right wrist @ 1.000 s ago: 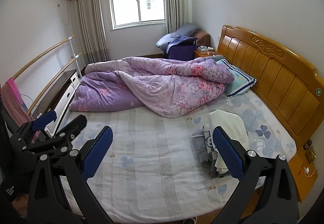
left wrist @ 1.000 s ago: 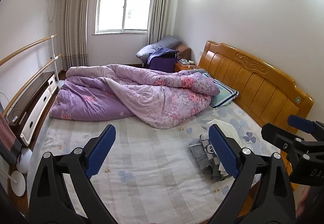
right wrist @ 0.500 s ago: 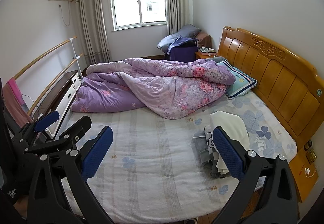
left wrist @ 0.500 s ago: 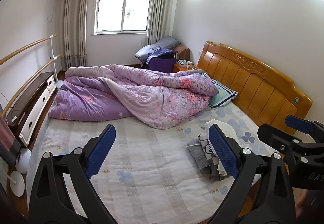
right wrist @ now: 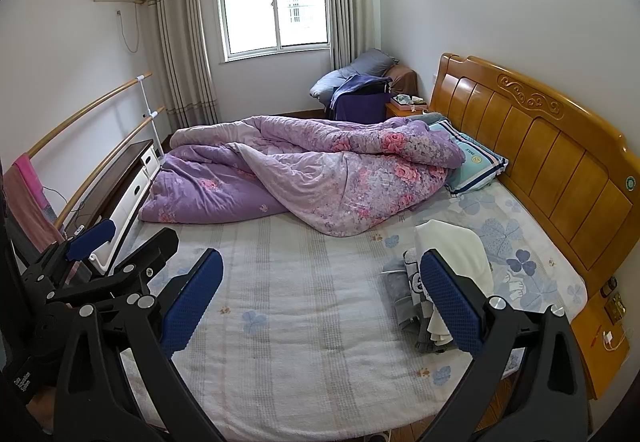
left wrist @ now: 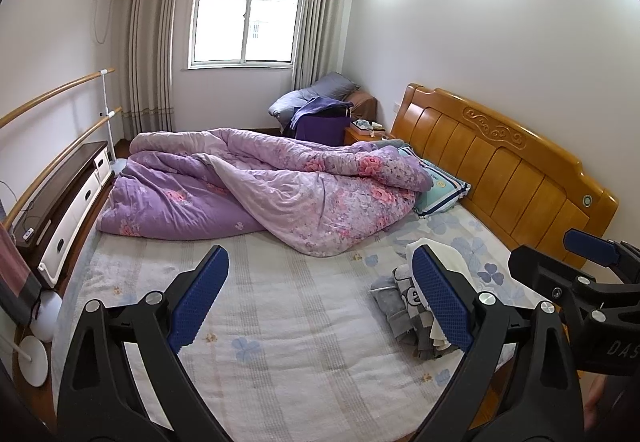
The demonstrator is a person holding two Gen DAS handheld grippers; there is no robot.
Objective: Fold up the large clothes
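Both hand-held tools hang in the air above the near edge of the wide bed with its pale, flower-printed sheet [left wrist: 304, 326]. The left black gripper with blue ribbed pads [left wrist: 320, 292] has its fingers spread wide, nothing between them. The right black gripper with blue ribbed pads [right wrist: 322, 300] is spread just as wide and also empty; in the left wrist view it shows at the right edge [left wrist: 576, 262], and in the right wrist view the left one shows at the left edge [right wrist: 116, 246].

The small heap of crumpled clothes in cream, grey and white [right wrist: 444, 282] lies on the sheet towards the headboard side, near the bed's front edge, partly hidden behind each gripper's right finger. Neither gripper touches it.

Farther back, a bunched purple floral quilt [left wrist: 280, 190] sprawls across the mattress, its end overlapping a teal striped pillow [right wrist: 476, 162] that rests against the carved orange wooden headboard [left wrist: 504, 170].
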